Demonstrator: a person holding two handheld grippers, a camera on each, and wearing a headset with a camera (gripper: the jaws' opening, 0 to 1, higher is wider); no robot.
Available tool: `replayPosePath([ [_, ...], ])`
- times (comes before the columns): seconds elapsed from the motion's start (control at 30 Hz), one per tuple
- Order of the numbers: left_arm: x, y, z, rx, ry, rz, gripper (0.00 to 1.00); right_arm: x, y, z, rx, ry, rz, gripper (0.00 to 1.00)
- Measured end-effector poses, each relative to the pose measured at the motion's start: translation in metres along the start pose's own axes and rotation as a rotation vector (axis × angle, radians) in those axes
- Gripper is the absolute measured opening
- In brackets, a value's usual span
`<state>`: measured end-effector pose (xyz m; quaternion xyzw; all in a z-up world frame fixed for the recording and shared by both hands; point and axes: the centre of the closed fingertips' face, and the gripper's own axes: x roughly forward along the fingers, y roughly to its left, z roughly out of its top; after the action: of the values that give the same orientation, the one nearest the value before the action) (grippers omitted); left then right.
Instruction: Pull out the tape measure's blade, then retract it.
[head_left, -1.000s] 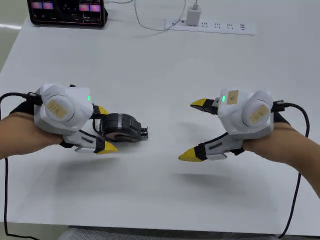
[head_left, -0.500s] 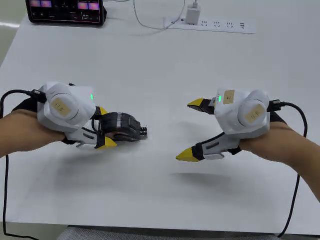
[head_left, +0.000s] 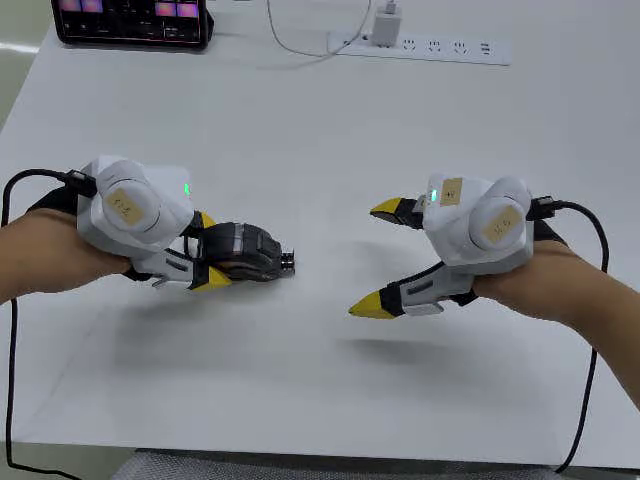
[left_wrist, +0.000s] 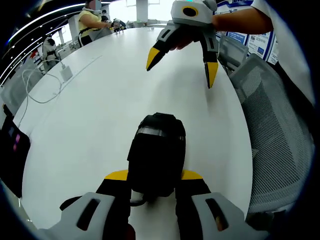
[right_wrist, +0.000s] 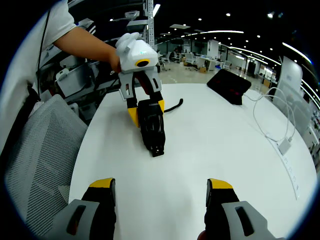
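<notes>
My left gripper (head_left: 212, 250), open a second ago, now clamps the tape measure (head_left: 245, 252). Opposite it, my right gripper (head_left: 375, 258) gapes, ready to pull.

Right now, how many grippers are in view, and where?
2. The left gripper is shut on the black tape measure at the left; the right gripper is open, facing it from the right without touching it. None looks hidden.

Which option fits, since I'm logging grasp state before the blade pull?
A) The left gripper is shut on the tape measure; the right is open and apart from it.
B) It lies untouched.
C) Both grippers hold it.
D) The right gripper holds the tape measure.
A: the left gripper clamps the tape measure between its jaws, while the right gripper is spread open over bare table.
</notes>
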<state>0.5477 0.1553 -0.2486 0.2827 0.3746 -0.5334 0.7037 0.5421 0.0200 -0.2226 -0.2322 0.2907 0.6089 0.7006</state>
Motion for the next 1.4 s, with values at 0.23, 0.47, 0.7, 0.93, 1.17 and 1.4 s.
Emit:
replayPosePath([
  [0.23, 0.0, -0.001, 0.0, 0.017, 0.017, -0.006, 0.29, 0.007, 0.0, 0.006, -0.005, -0.011, 0.01, 0.67],
  [0.47, 0.001, 0.0, -0.001, 0.02, 0.023, -0.008, 0.28, 0.017, 0.0, 0.012, -0.003, -0.031, 0.026, 0.65],
  [0.7, 0.001, 0.0, -0.001, 0.032, 0.033, -0.01, 0.28, 0.026, 0.0, 0.012, -0.012, -0.031, 0.045, 0.62],
  [0.93, 0.001, 0.0, -0.002, 0.036, 0.04, -0.015, 0.28, 0.037, 0.001, 0.015, -0.027, -0.034, 0.067, 0.59],
  [1.17, 0.002, 0.0, -0.002, 0.039, 0.05, -0.015, 0.28, 0.05, 0.004, 0.02, -0.038, -0.038, 0.092, 0.55],
  [1.4, 0.002, 0.0, -0.002, 0.036, 0.049, -0.018, 0.28, 0.058, 0.006, 0.019, -0.046, -0.031, 0.11, 0.47],
])
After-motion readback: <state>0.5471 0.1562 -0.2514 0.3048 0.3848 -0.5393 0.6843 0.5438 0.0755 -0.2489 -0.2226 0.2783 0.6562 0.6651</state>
